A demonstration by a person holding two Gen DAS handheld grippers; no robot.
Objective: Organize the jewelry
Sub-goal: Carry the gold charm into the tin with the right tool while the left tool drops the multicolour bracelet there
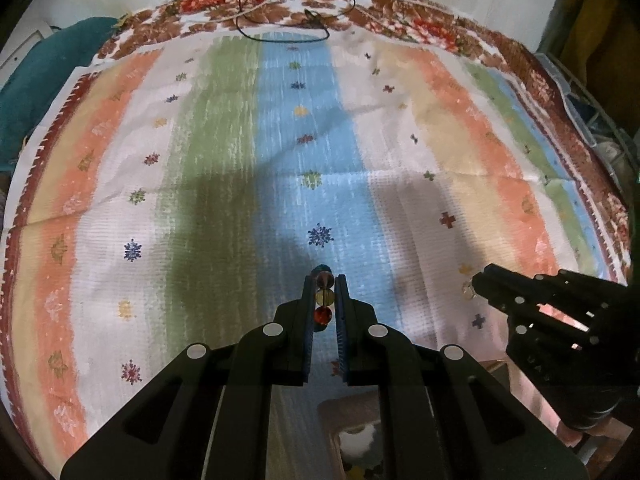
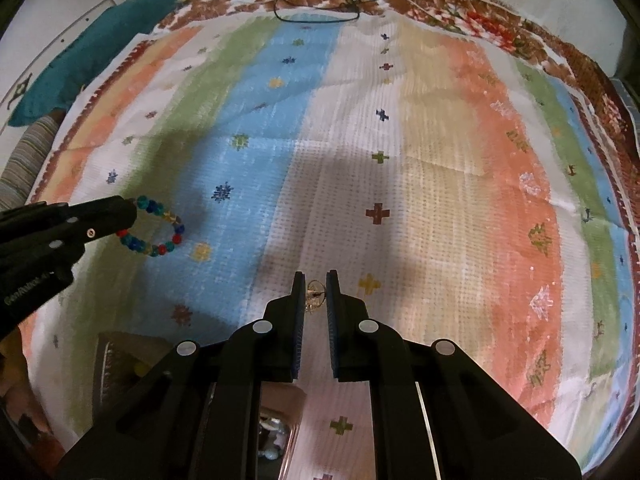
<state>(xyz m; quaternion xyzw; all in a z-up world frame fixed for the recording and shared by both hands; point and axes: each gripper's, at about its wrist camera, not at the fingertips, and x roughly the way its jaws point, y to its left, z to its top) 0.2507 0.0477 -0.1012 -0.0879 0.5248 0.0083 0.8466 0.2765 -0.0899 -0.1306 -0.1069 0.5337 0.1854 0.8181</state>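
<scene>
The beaded bracelet hangs as a full ring of blue, green, red and amber beads from the tip of the left gripper, whose pads are pinched tight on it; from that gripper's own camera only three or four beads show, stacked in the narrow slot between the fingers. The right gripper is likewise nearly closed, pinching a small gold-wire earring right at its fingertips; the piece is thin and glinting, and its exact shape is hard to make out. From the left camera the earring is only a pale speck at the right gripper's tip. Both pieces are held clear above the striped cloth that covers the bench, the two grippers well apart with open cloth between them. Low in both views, partly hidden behind the gripper bodies, sits a brown box with small things inside that cannot be told. At the far edge of the cloth lie thin dark and pale cords, loosely looped. A teal cloth bundle lies beyond the far left edge. The broad middle of the cloth lies bare.
</scene>
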